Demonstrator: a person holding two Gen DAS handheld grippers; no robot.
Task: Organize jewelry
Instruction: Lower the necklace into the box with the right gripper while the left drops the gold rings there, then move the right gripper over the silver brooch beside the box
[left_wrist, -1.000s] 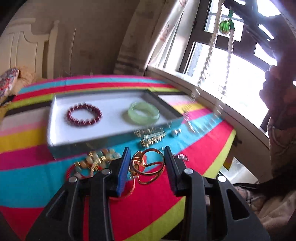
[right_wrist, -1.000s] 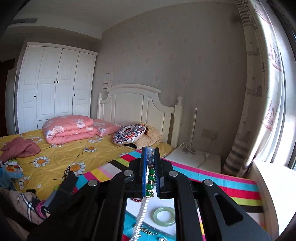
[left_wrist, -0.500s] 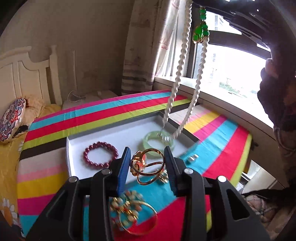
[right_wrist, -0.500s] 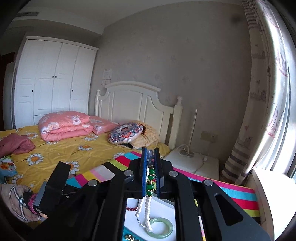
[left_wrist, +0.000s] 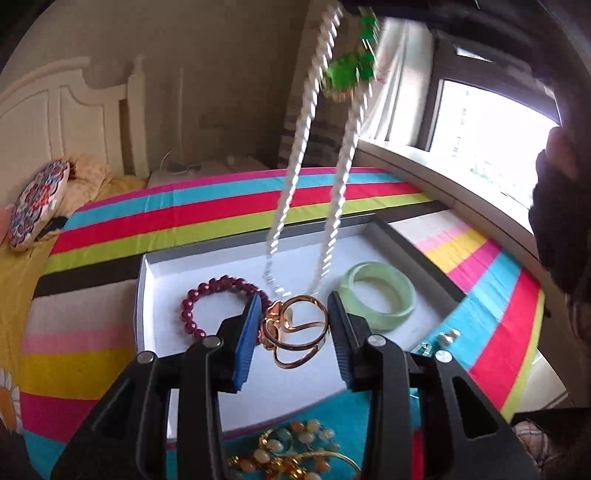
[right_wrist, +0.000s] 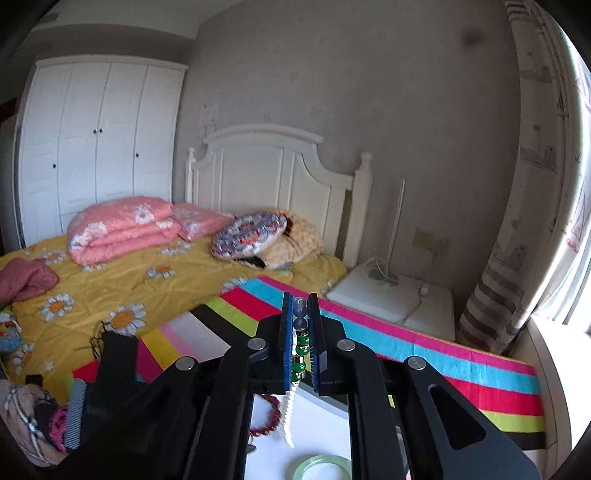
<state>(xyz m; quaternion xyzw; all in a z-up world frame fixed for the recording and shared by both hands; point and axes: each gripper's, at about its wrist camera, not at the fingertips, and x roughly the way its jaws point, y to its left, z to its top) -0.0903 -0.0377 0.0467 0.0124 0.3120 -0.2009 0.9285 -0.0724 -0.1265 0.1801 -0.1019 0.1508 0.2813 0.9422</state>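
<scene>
Hanging above the white tray (left_wrist: 147, 295), a pearl necklace (left_wrist: 295, 162) stays clamped in the right hand-held gripper (right_wrist: 300, 332). Only the left view shows the left hand-held gripper (left_wrist: 293, 325) clamped on gold rings (left_wrist: 295, 328) over that tray, between a red bracelet (left_wrist: 207, 295) and a green bangle (left_wrist: 384, 299). No writing is legible.

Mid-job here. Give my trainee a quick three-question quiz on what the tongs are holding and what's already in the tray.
1. True or false: the right tongs are shut on the pearl necklace.
2. What do the left tongs grip? A) green bangle B) gold bracelet C) red bead bracelet
3. Fill in: the green bangle and the red bead bracelet lie inside the white ____.

Key: 1 true; 2 B, the gold bracelet; 3 tray.
</scene>
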